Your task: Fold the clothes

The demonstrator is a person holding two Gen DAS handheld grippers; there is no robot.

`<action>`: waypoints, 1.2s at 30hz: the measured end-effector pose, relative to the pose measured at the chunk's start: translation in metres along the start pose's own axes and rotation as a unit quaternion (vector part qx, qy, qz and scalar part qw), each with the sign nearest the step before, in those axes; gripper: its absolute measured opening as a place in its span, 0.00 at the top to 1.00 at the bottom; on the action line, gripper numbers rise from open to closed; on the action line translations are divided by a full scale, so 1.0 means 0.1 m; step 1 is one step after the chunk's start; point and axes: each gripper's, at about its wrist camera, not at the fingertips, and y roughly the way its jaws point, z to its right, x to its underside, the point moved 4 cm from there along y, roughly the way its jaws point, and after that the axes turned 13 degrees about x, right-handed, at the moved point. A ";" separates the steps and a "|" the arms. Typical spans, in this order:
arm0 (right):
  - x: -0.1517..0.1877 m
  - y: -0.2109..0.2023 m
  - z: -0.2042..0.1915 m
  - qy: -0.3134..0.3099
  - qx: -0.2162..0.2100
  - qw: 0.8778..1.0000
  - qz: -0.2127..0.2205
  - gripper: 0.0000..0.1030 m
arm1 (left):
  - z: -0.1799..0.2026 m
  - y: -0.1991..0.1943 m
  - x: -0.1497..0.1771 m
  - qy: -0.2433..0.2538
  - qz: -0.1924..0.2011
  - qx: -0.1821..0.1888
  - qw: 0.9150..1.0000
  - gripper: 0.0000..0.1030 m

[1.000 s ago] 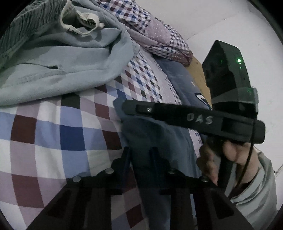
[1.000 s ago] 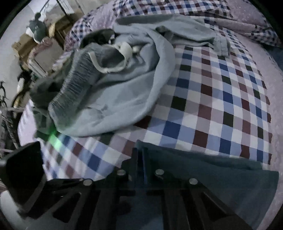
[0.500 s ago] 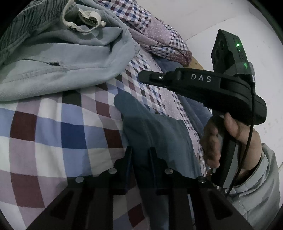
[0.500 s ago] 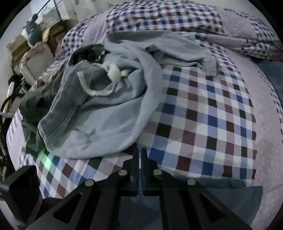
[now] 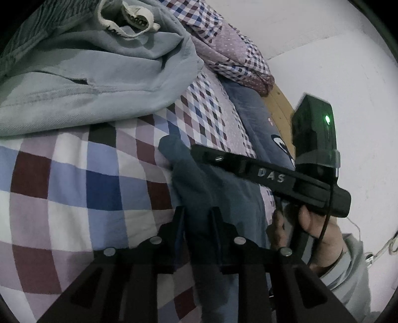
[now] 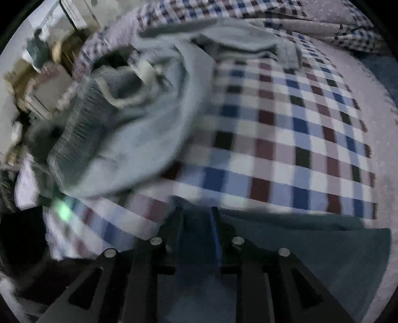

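Observation:
A dark teal cloth (image 5: 214, 188) lies on the checked bedspread (image 5: 74, 188). My left gripper (image 5: 197, 218) is shut on a bunched edge of it, and the fabric fills the gap between the fingers. My right gripper (image 6: 196, 218) stands open over another corner of the same cloth (image 6: 311, 248), with fabric still lying between its parted fingers. In the left wrist view the right gripper (image 5: 196, 151) reaches in from the right, held by a hand (image 5: 308, 223), its tip resting over the cloth. The right wrist view is blurred by motion.
A crumpled pale blue-grey garment (image 5: 87, 82) with a white drawstring (image 5: 129, 22) is heaped at the far left of the bed (image 6: 139, 129). A checked pillow (image 5: 231, 54), a blue cushion (image 5: 258, 124) and a white wall lie beyond. Boxes (image 6: 37, 94) stand past the bed's left edge.
My right gripper's fingers, shut tight on the cloth corner before, have parted. It rose and then came back down onto the cloth. The left gripper kept its hold.

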 end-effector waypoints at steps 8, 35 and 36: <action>0.10 -0.33 0.73 0.062 0.046 0.996 0.035 0.68 | -0.02 0.29 -0.27 -0.004 0.014 -0.004 1.000 0.59; 0.91 -0.73 2.02 0.204 -0.025 0.968 0.142 0.24 | -0.21 0.53 -0.35 0.005 0.054 -0.050 0.997 0.89; 0.92 -0.71 2.06 0.204 -0.039 0.969 0.137 0.23 | -0.22 0.52 -0.35 0.000 0.047 -0.040 0.998 0.88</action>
